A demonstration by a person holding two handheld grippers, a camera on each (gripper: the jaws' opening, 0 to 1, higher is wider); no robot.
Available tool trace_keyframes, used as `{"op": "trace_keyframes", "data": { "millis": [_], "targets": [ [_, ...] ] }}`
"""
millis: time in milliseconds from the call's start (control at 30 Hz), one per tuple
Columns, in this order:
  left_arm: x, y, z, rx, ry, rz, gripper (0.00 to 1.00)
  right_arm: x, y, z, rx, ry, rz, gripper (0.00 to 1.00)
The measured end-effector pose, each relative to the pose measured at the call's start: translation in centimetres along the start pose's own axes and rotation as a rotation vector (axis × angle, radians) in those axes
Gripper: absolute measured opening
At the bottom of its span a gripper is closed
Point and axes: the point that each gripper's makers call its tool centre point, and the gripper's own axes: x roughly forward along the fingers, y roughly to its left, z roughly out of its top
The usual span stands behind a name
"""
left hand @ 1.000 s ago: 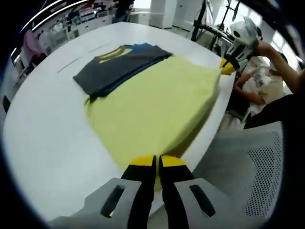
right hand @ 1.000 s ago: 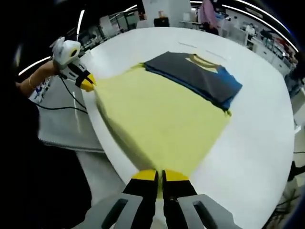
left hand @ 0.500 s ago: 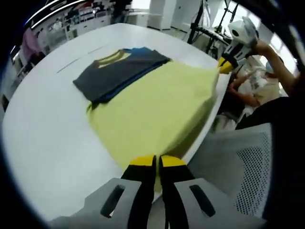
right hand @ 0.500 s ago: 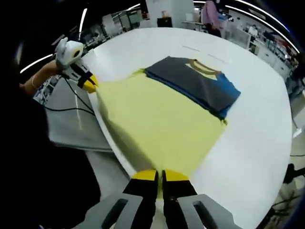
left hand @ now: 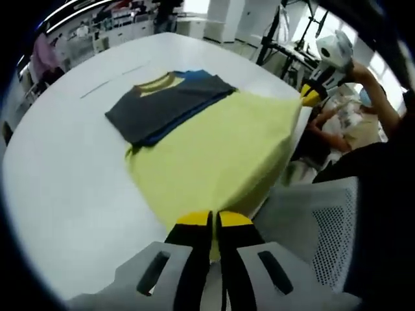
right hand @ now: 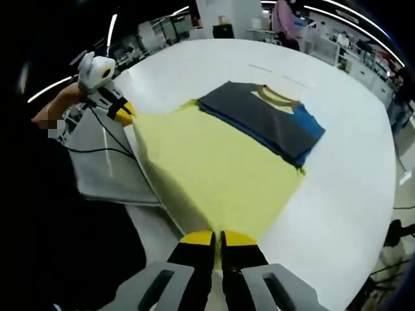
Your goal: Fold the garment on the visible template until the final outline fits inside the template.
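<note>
Gripping the yellow garment (left hand: pixel 214 149), both tools pinch its hem.

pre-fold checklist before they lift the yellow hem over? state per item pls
1. Left gripper shut on yellow garment hem corner: ok.
2. Right gripper shut on the other corner: ok.
3. Hem taut between the grippers: ok.
4. Folded grey and blue sleeves lying flat: ok.
5. Garment fully on white table: not ok, hem overhangs the edge.
6. Template outline: cannot tell.
</note>
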Motion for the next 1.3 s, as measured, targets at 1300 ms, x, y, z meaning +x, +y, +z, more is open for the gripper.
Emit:
{"op": "trace_keyframes", "data": {
  "millis": [1300],
  "targets": [
    [-0.6, 4.8, 6.3, 0.031, -0.123, 0.134, 0.0, -0.5, -5.5, 5.9, -0.009, -0.084, -0.127, 0.0]
  ]
}}
